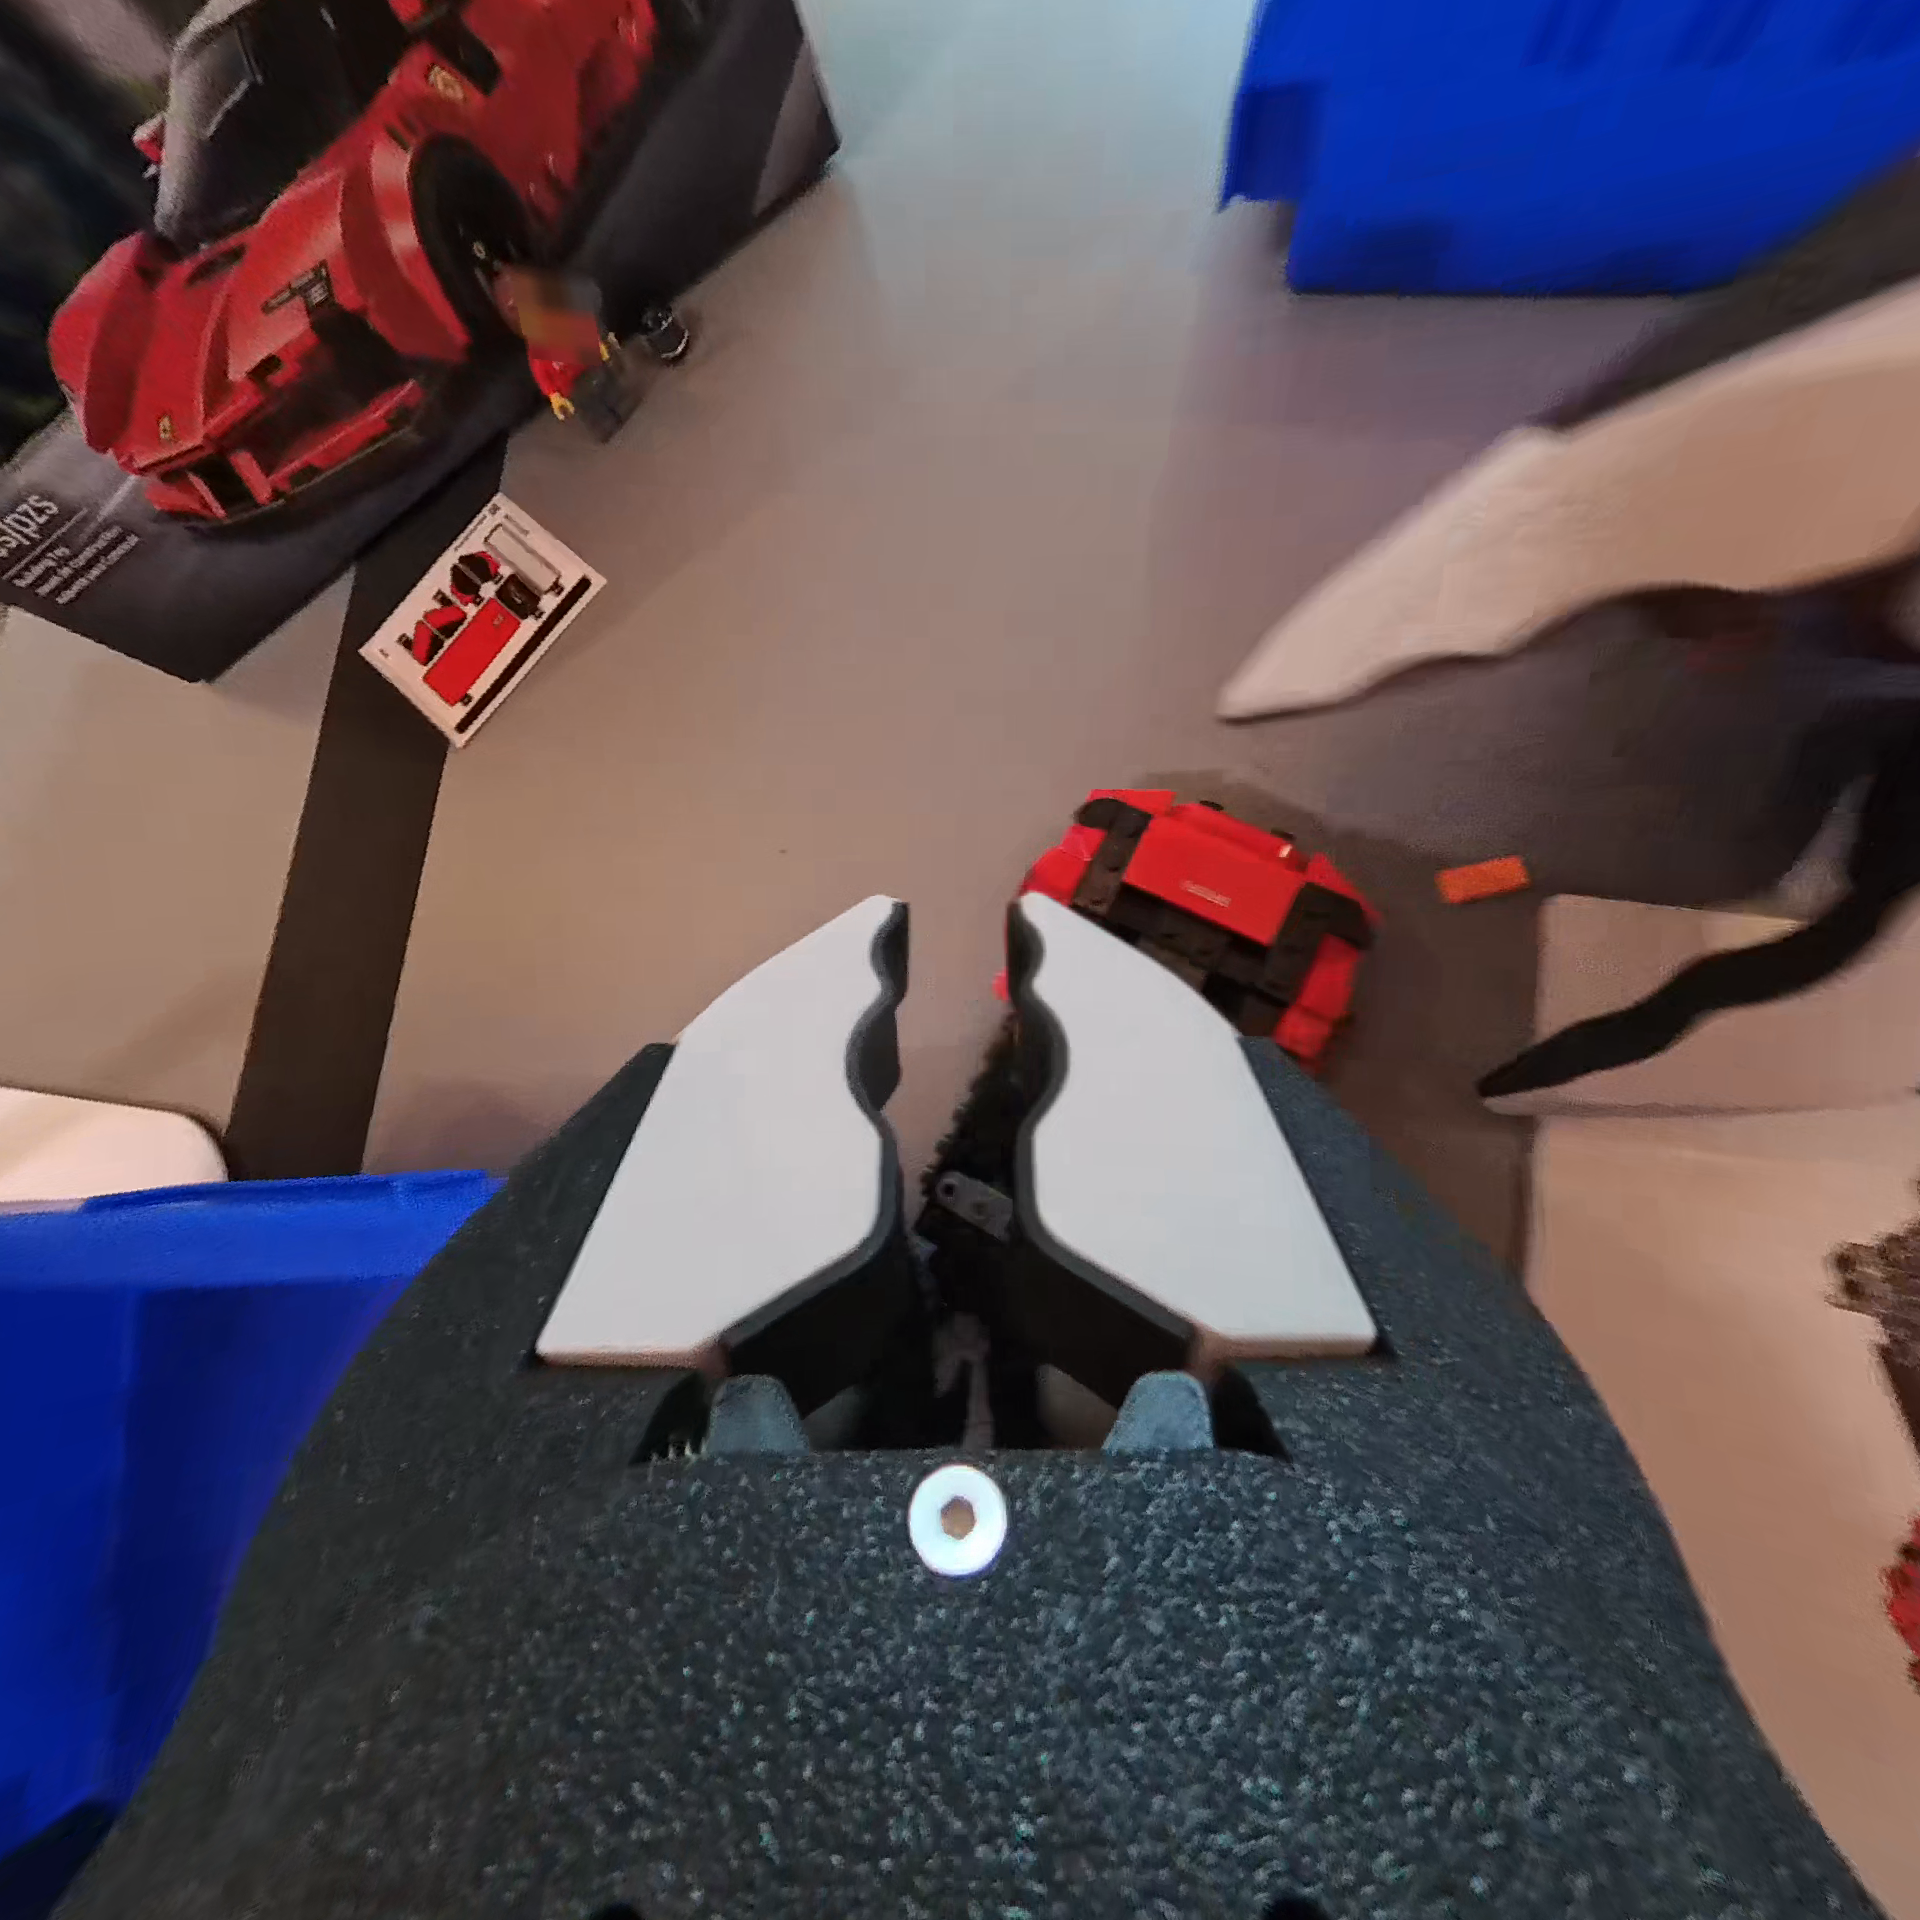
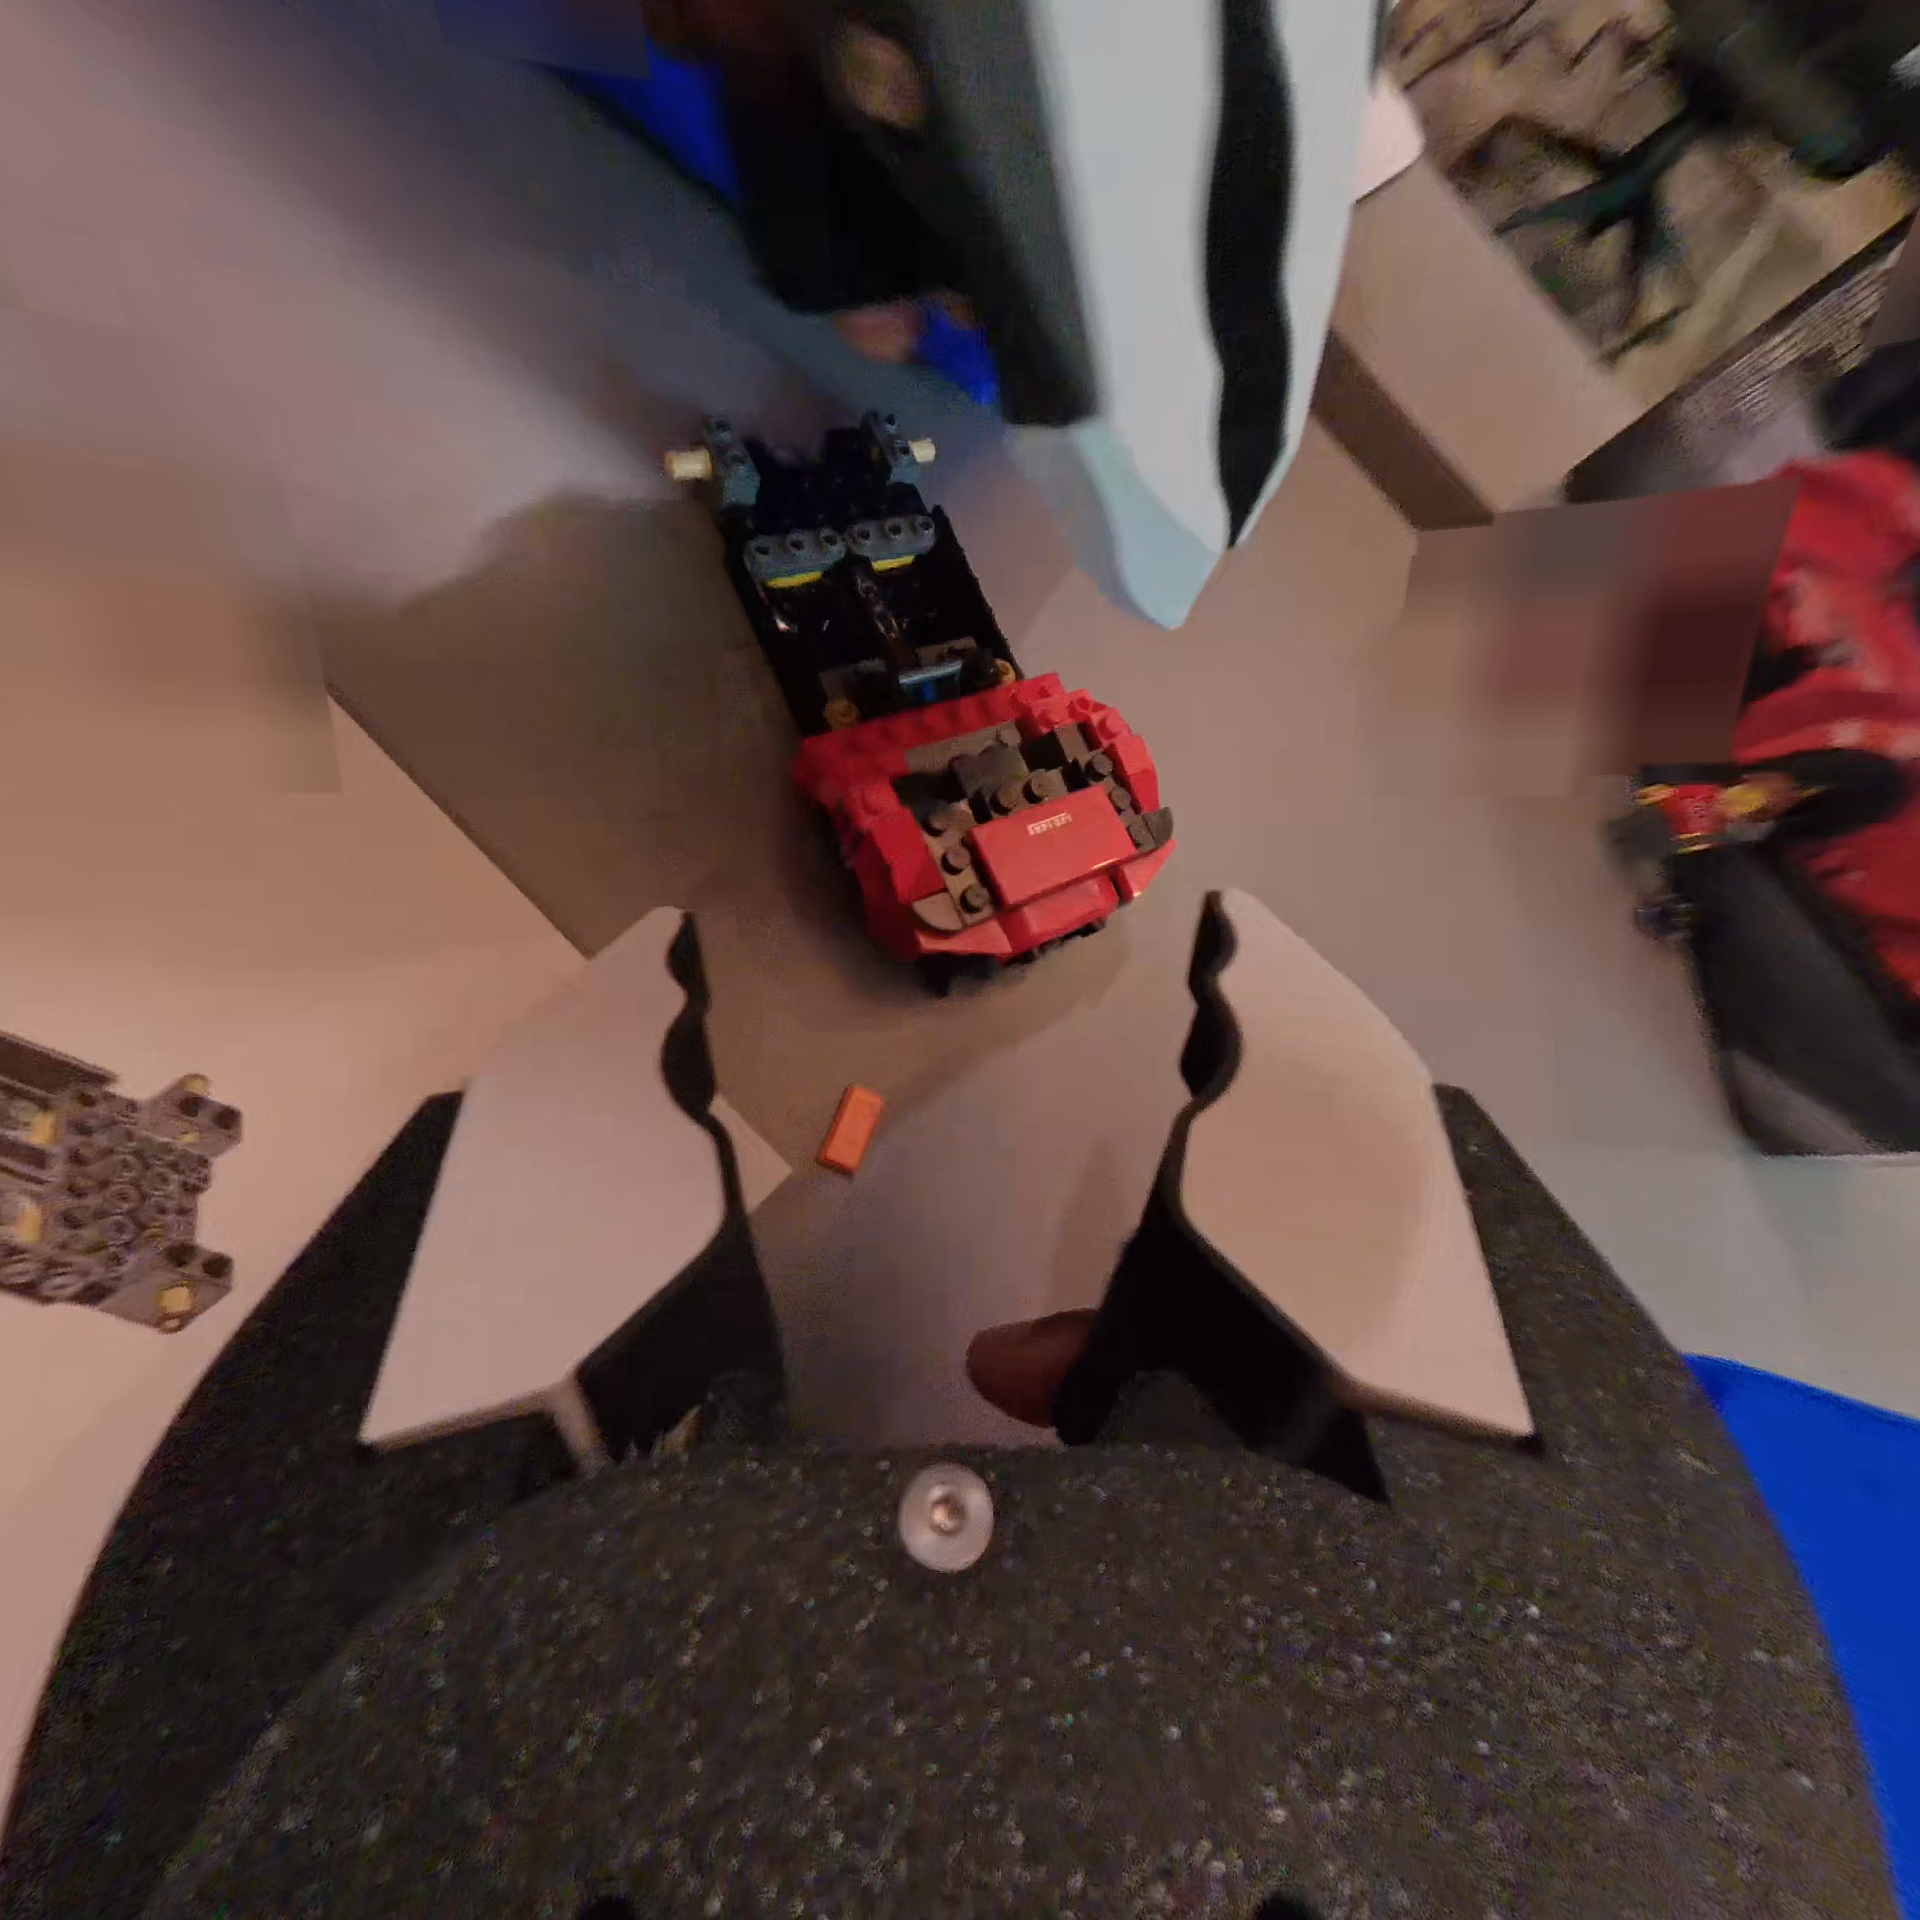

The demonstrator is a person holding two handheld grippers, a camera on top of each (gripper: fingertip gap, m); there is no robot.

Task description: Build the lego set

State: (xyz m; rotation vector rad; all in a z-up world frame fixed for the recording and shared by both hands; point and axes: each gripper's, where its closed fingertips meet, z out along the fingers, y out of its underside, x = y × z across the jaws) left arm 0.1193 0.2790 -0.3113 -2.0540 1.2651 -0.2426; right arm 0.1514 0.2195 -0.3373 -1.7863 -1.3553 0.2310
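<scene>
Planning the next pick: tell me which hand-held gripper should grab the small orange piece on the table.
Right. The right hand-held gripper is open, with the orange piece lying between its fingers. The left hand-held gripper is nearly closed beside the car, farther from the piece.

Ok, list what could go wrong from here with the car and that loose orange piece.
1. The small orange piece lies loose on the table between the right gripper and the half-built car; the open fingers could knock it away.
2. The left gripper sits right beside the car, nearly closed; a nudge could shift the car or pop off parts.
3. Both views are motion-blurred, so fast moves risk a gripper collision.
</scene>
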